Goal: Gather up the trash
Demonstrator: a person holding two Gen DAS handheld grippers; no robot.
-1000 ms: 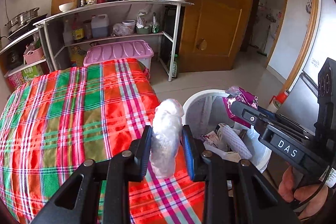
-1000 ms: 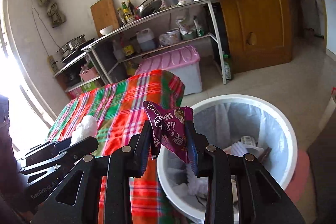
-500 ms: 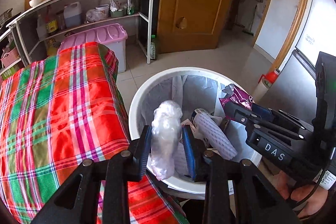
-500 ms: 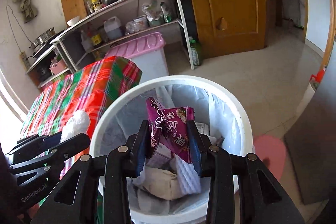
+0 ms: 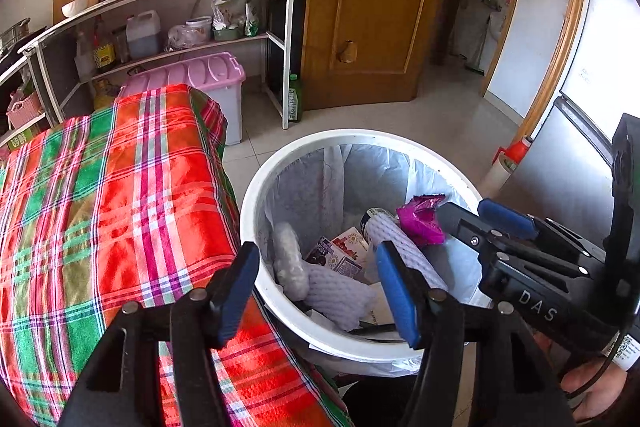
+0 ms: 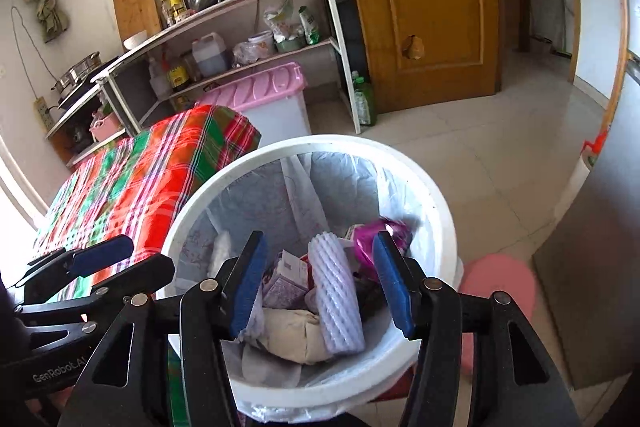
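A white trash bin (image 5: 256, 187) with a clear liner stands beside the table; it also shows in the right wrist view (image 6: 440, 211). My left gripper (image 5: 316, 291) is open and empty over the bin's near rim. The clear plastic wad (image 5: 290, 259) lies inside the bin at the left. My right gripper (image 6: 320, 287) is open and empty above the bin; it also shows in the left wrist view (image 5: 468, 215). The purple snack wrapper (image 6: 380, 237) is falling inside the bin, blurred; it also shows in the left wrist view (image 5: 422, 219). White foam nets (image 6: 336, 291) and small cartons (image 6: 286, 279) fill the bin.
A table with a red and green plaid cloth (image 5: 100, 207) lies left of the bin. A pink-lidded storage box (image 5: 192, 79) and metal shelves (image 5: 180, 7) with kitchenware stand behind. A wooden door (image 5: 372, 7) is at the back. A grey appliance (image 5: 568, 167) stands at the right.
Both grippers moved over the bin and opened. The plastic wad dropped from my left gripper into the bin. The purple wrapper left my right gripper and is dropping in.
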